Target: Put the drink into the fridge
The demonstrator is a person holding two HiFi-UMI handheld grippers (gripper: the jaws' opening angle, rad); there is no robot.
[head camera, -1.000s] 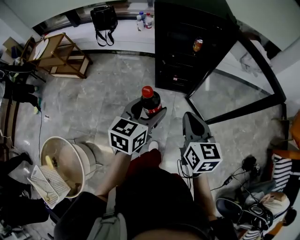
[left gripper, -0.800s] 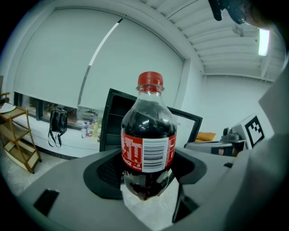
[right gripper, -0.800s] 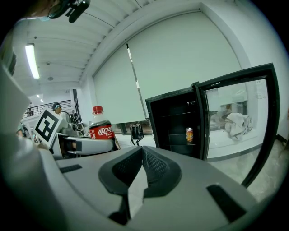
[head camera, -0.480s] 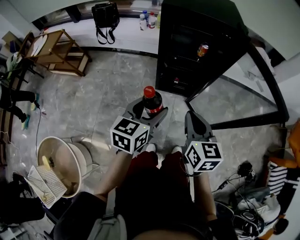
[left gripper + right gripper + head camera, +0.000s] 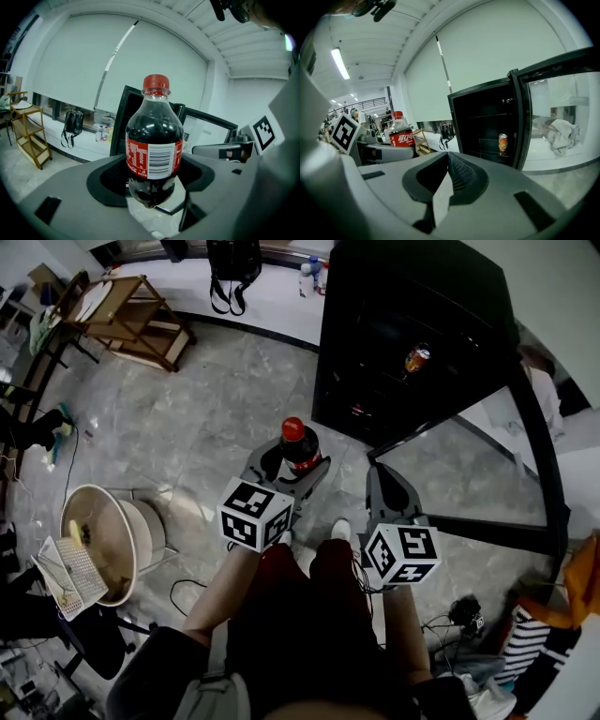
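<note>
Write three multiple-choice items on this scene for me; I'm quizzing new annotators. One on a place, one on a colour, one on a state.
1. Where is the orange can?
A. On top of the fridge
B. On a shelf inside the fridge
C. On the floor

2. What colour is the cap of the cola bottle?
A. Blue
B. White
C. Red

3. How does the fridge door stand?
A. Swung open
B. Fully shut
C. Taken off and laid flat

Answers:
1 B: the right gripper view shows the can upright on a shelf in the dark interior.
2 C: the left gripper view shows a red cap above the dark drink.
3 A: the head view shows the glass door angled out from the cabinet, with the shelves exposed.
</note>
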